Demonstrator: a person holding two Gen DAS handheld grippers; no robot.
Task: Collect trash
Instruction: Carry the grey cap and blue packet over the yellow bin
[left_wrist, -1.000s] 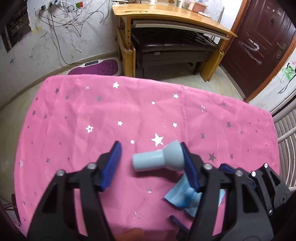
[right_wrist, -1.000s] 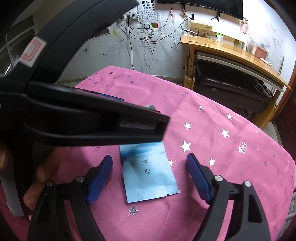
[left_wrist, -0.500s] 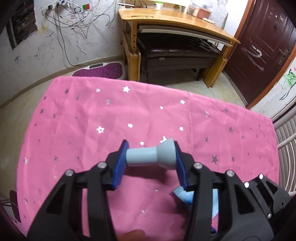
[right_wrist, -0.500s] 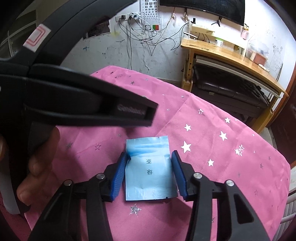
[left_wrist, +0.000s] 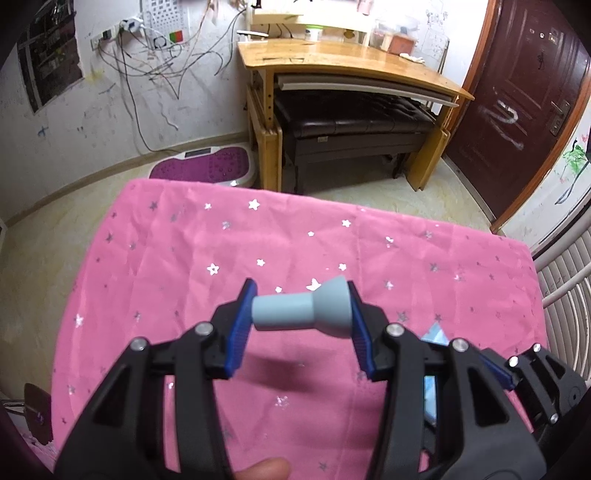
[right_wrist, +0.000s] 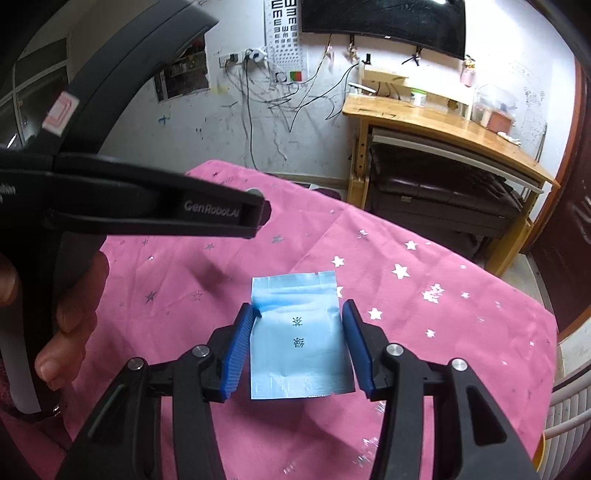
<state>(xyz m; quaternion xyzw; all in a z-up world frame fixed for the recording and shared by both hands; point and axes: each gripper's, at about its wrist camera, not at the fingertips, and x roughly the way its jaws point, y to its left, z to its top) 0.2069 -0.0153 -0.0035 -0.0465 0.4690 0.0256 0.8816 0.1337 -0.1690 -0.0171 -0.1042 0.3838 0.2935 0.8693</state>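
Black lettering "GenRobot.AI" marks the left tongs' (left_wrist: 301, 315) arm at centre left. Those tongs clamp a grey-blue stopper (left_wrist: 301, 314) endwise at frame centre; the right tongs (right_wrist: 297, 343) pinch a blue packet (right_wrist: 297, 339) with printed characters, lower centre.

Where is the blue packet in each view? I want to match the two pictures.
Left wrist view: blue packet, lower right, mostly hidden behind the gripper frame.
Right wrist view: blue packet, lower centre, clamped between blue pads.
Shared landmark: wooden desk.
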